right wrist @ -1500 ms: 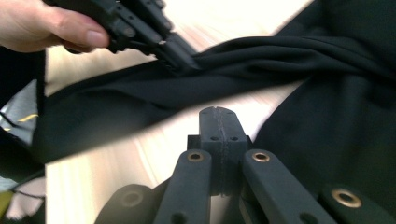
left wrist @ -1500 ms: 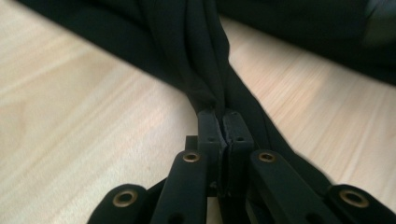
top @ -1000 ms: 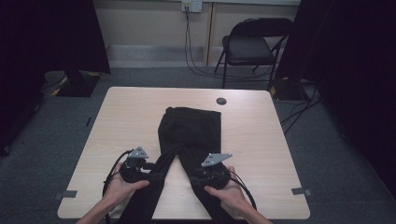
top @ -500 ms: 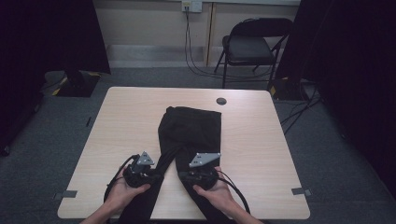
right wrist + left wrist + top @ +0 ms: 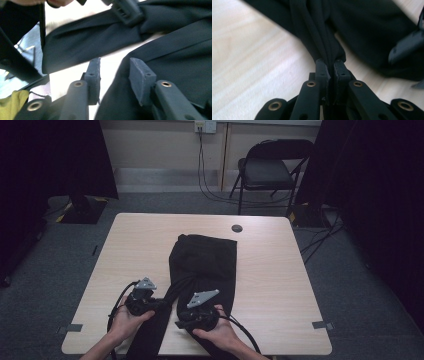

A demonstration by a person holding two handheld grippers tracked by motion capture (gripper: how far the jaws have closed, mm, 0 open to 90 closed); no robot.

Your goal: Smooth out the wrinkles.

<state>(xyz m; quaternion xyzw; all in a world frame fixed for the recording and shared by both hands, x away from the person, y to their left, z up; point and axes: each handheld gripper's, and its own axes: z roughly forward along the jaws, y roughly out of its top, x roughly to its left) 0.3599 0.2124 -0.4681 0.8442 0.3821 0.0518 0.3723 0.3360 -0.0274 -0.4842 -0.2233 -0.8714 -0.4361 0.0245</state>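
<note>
The soft black cloth trousers (image 5: 202, 265) lie flat, legs apart. The left gripper (image 5: 331, 67) pinches one bunched leg; the right gripper (image 5: 113, 75) has just been opening, holding nothing.

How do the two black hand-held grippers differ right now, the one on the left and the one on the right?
The left gripper has its jaws shut on a bunched fold of the black trousers; the right gripper has jaws apart, just opening, with no cloth pinched. The left one works at the left trouser leg, the right one at the inner edge of the right trouser leg. Both lie low over the pale wooden table.
</note>
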